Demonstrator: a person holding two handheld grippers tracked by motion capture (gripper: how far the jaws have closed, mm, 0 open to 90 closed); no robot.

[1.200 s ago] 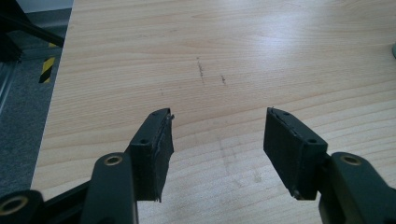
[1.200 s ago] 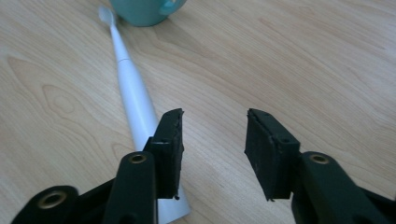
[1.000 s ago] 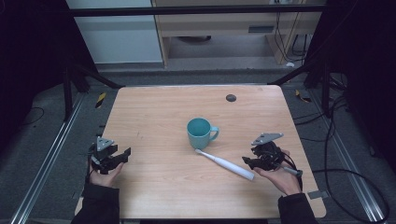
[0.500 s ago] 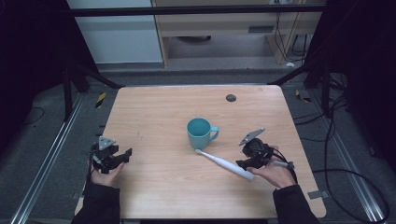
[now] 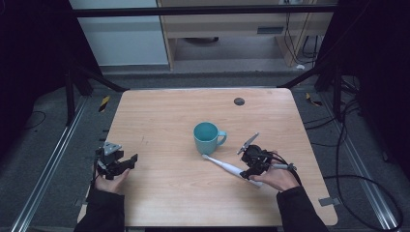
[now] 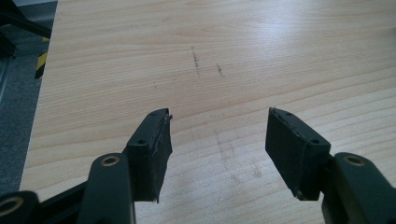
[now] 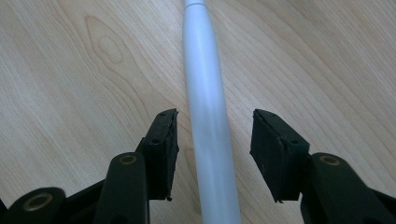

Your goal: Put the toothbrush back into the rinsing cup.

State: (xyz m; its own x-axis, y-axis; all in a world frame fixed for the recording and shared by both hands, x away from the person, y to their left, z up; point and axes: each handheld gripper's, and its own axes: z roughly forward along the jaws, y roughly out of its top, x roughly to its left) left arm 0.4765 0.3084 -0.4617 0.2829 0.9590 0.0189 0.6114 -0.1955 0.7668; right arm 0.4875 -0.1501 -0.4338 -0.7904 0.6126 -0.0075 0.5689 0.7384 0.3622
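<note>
**Toothbrush straddled, not yet gripped**

On the counter (image 5: pixel 159 116), just beside the mug (image 5: pixel 206 137), lies the toothbrush (image 7: pixel 205 116). Right tongs (image 7: pixel 212 135) stand apart around its handle, pads clear. Left tongs (image 6: pixel 217 140) rest apart, empty. Gripping and lifting remain.

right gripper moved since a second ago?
Yes. The right gripper has shifted left, toward the mug, and now straddles the toothbrush handle, jaws open on either side and not pressing it.
</note>
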